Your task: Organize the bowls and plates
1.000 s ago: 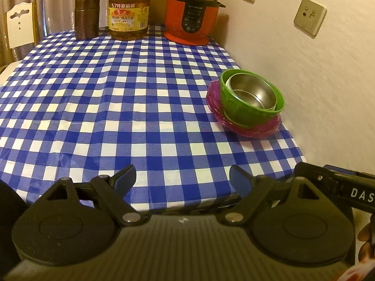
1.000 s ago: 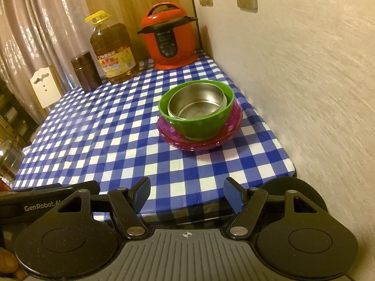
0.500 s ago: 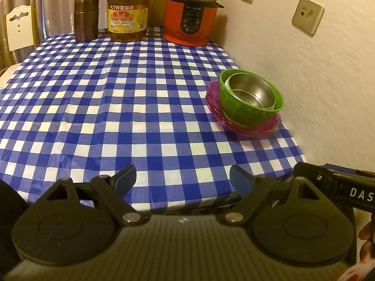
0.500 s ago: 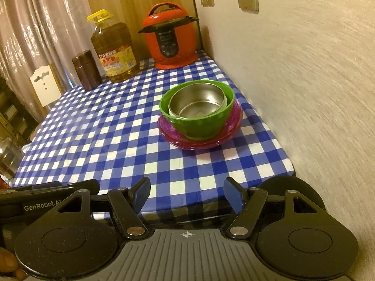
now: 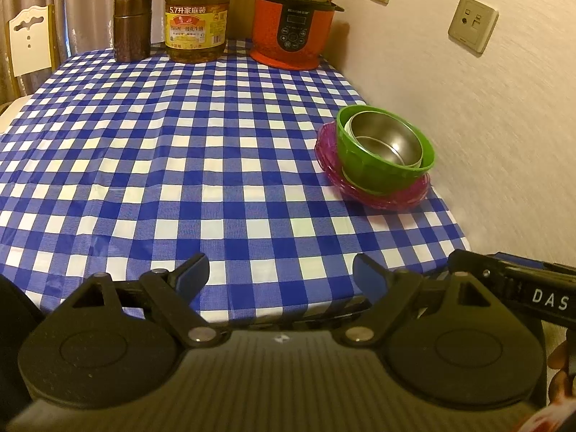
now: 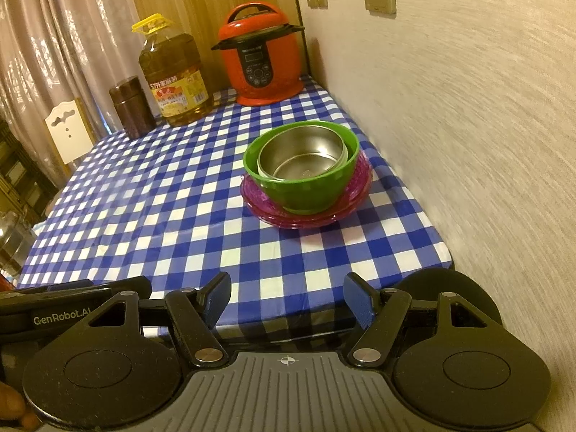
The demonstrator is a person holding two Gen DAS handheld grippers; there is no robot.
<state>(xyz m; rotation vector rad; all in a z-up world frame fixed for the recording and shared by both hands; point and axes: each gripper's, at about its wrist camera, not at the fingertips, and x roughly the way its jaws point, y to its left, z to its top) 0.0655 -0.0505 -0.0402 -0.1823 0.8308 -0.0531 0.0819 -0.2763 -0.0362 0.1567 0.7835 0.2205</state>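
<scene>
On the table (image 6: 151,216), against the wall (image 6: 468,108): metal bowl (image 6: 302,158) in a bigger bowl (image 6: 306,190) on stacked plates (image 6: 356,194); behind the stack, far edge, cooker (image 6: 261,61), with oil jug (image 6: 172,79) and canister (image 6: 131,106) to its left.

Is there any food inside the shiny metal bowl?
Empty. The metal bowl shows its bare shiny bottom and walls, with nothing in it. It sits inside the green bowl.
</scene>
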